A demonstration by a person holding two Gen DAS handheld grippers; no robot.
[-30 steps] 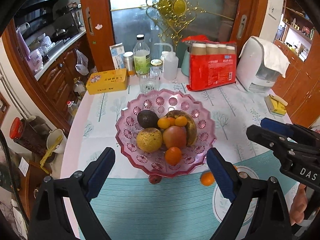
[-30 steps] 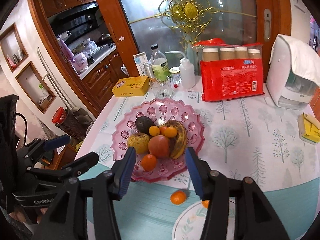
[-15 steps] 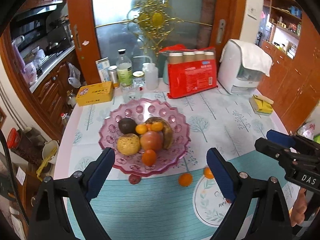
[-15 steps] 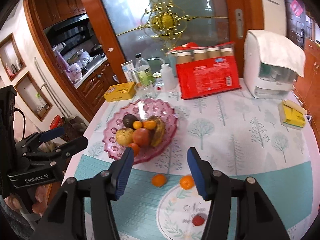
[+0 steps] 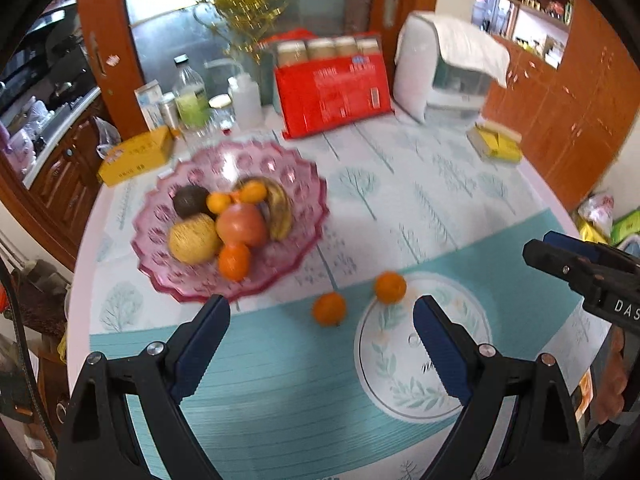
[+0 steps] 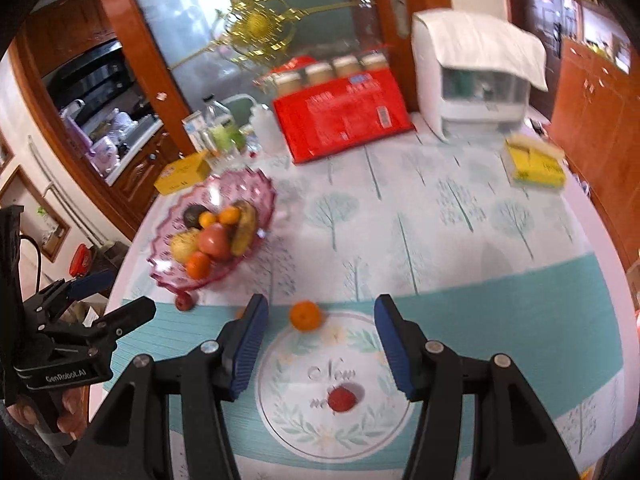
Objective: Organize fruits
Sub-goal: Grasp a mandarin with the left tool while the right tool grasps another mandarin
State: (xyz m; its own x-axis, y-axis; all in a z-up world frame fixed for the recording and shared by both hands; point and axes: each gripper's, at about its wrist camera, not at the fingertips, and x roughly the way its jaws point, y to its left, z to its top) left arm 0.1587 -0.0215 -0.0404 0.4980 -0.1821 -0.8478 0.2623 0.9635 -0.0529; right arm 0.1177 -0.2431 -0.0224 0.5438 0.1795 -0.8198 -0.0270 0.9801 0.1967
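A pink glass bowl [image 5: 224,162] [image 6: 256,188] stands on the left of the table, holding an apple, a banana, an avocado, a yellow fruit and several tangerines. Two loose tangerines [image 5: 329,309] [image 5: 390,287] lie on the cloth in front of it. My left gripper [image 5: 320,314] hovers open above them, nothing between its fingers. In the right wrist view one tangerine [image 6: 306,315] lies just beyond my open right gripper [image 6: 320,314], and a small red fruit [image 6: 342,399] sits on the round print below it. Another small red fruit [image 6: 184,303] lies by the bowl's foot.
At the back stand a red pack of cups [image 5: 332,92], a white appliance under a cloth [image 5: 444,68], bottles [image 5: 192,96] and a yellow box [image 5: 136,154]. A yellow-green pack [image 6: 534,164] lies at the right. The round table's edge curves close on both sides.
Both grippers have swung right and come lower over the near part of the table. The bowl has slid to the left in both views, and the loose tangerines now lie ahead of the fingers.
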